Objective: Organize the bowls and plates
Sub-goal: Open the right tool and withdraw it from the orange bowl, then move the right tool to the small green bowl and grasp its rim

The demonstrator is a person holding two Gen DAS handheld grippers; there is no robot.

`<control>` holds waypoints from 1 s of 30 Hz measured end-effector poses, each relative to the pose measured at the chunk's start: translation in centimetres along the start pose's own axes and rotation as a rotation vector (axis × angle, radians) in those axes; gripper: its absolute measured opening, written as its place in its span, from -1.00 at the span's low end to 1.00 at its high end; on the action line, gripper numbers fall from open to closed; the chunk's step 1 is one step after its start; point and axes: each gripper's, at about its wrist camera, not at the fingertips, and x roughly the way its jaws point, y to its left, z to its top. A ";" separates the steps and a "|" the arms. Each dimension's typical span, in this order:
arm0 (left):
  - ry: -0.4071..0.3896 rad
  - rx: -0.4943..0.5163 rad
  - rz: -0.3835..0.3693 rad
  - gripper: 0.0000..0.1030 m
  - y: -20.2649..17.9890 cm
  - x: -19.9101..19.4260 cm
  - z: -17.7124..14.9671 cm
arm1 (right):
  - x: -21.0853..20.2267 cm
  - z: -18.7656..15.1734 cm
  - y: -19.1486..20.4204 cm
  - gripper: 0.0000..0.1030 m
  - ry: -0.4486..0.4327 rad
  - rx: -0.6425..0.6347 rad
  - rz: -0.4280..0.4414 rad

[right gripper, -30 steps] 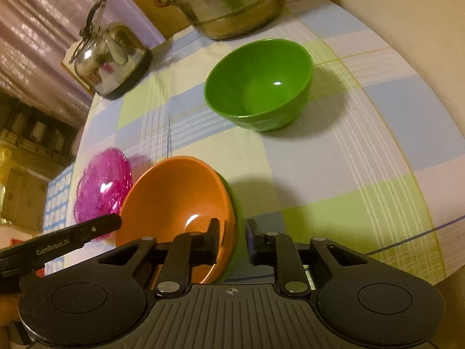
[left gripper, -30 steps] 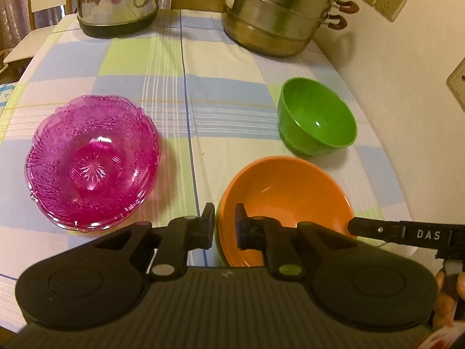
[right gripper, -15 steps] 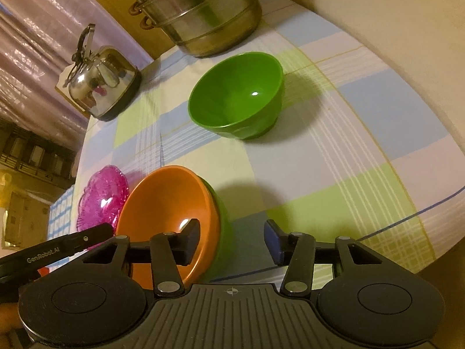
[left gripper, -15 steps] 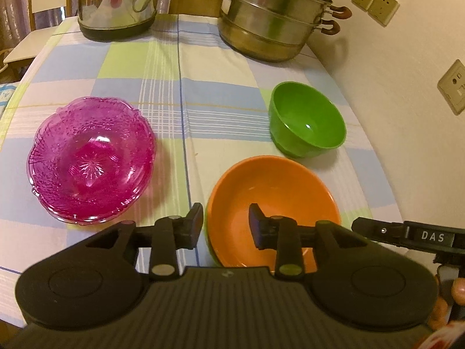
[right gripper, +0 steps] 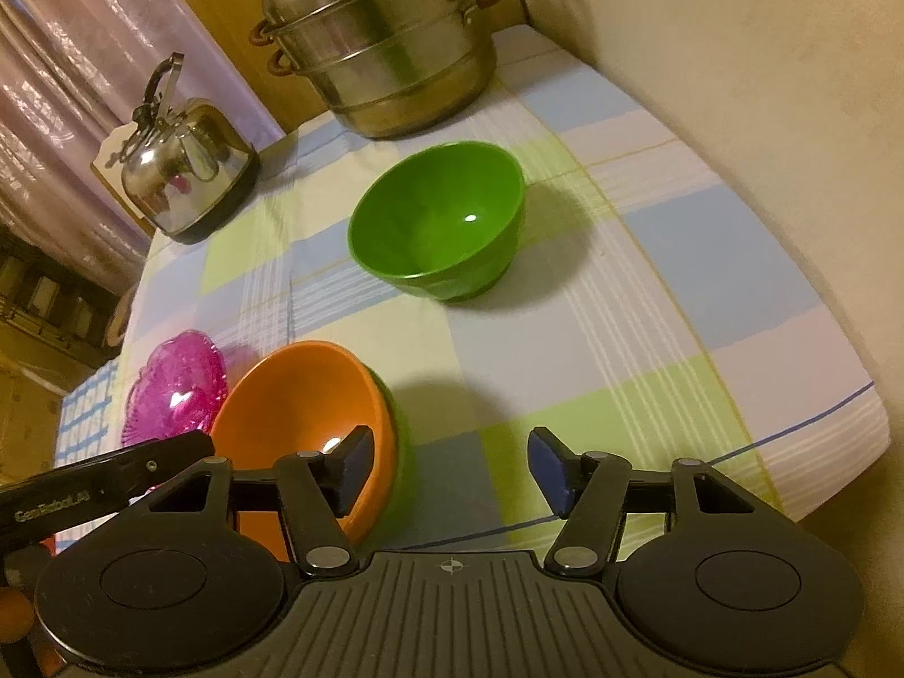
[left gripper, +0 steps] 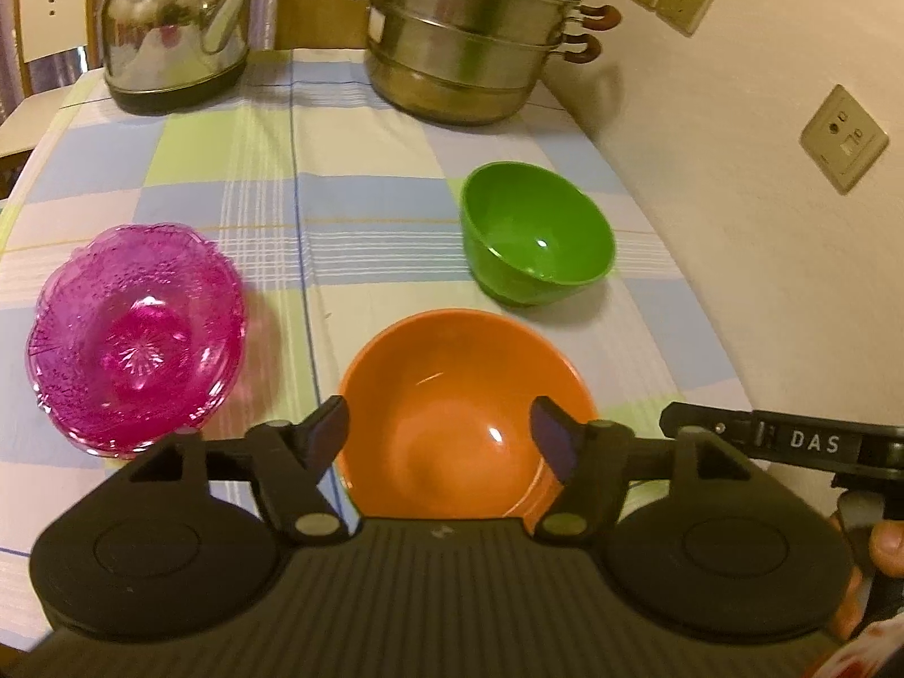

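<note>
An orange bowl (left gripper: 452, 412) sits nested in a green one on the checked tablecloth, right in front of my left gripper (left gripper: 443, 438), which is open and empty just above its near rim. In the right wrist view the orange bowl (right gripper: 299, 412) shows the green rim under it. My right gripper (right gripper: 449, 472) is open and empty, to the right of that stack. A deeper green bowl (left gripper: 537, 237) stands alone farther back (right gripper: 435, 220). A stack of pink glass plates (left gripper: 135, 333) lies at the left (right gripper: 178, 390).
A steel kettle (left gripper: 175, 39) and a stacked steel steamer pot (left gripper: 469, 39) stand at the table's far end. A wall (left gripper: 763, 226) with sockets runs along the right edge. A chair (left gripper: 45, 11) stands at the far left.
Both grippers have opened wide, let go of the orange bowl's rim and drawn back and up. The orange bowl rests on the table in the green one.
</note>
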 end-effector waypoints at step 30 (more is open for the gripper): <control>0.012 0.071 -0.040 0.64 -2.8 1.8 2.6 | -1.2 1.4 -2.1 0.27 -0.031 -0.030 -0.089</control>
